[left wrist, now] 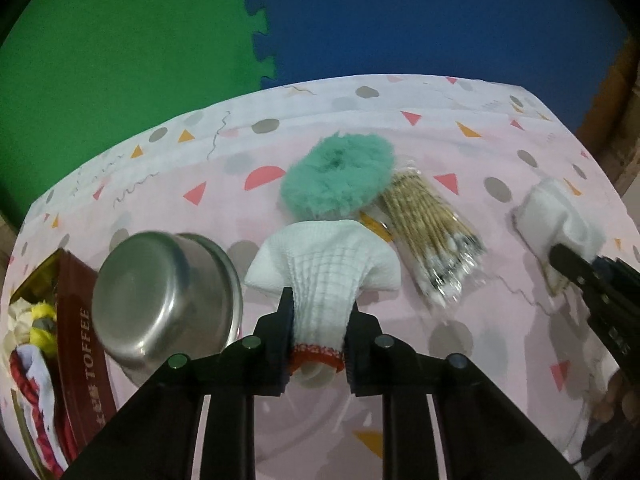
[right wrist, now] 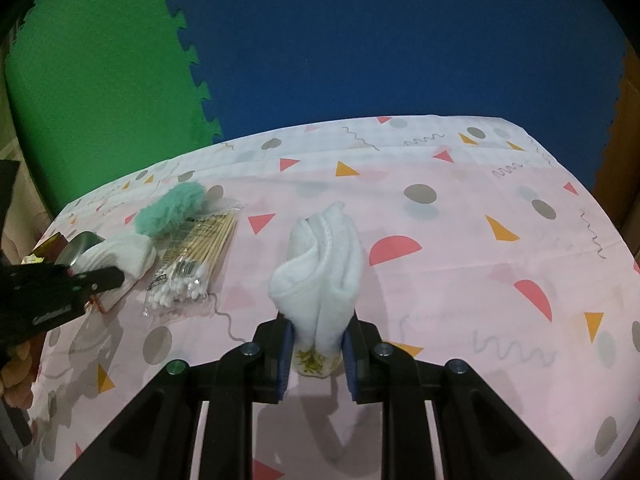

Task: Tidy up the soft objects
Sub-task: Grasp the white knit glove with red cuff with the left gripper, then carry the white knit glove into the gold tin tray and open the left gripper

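Note:
My left gripper [left wrist: 318, 340] is shut on a white knitted glove [left wrist: 324, 264] with a red cuff; the glove bunches between the pads and fans out beyond them. My right gripper [right wrist: 318, 354] is shut on a folded white towel [right wrist: 320, 264] that stands up between its pads, with a yellow-printed edge at the bottom. A fluffy teal scrunchie [left wrist: 338, 176] lies on the table just beyond the glove. In the left wrist view the right gripper [left wrist: 568, 266] shows at the far right, with the white towel [left wrist: 558, 212] in it.
A steel bowl [left wrist: 168, 296] lies tilted left of the glove. A brown toffee tin [left wrist: 78, 340] at the left edge holds soft items. A bag of cotton swabs [left wrist: 430, 232] lies right of the scrunchie. The pink patterned tablecloth [right wrist: 460, 260] spreads right of the towel.

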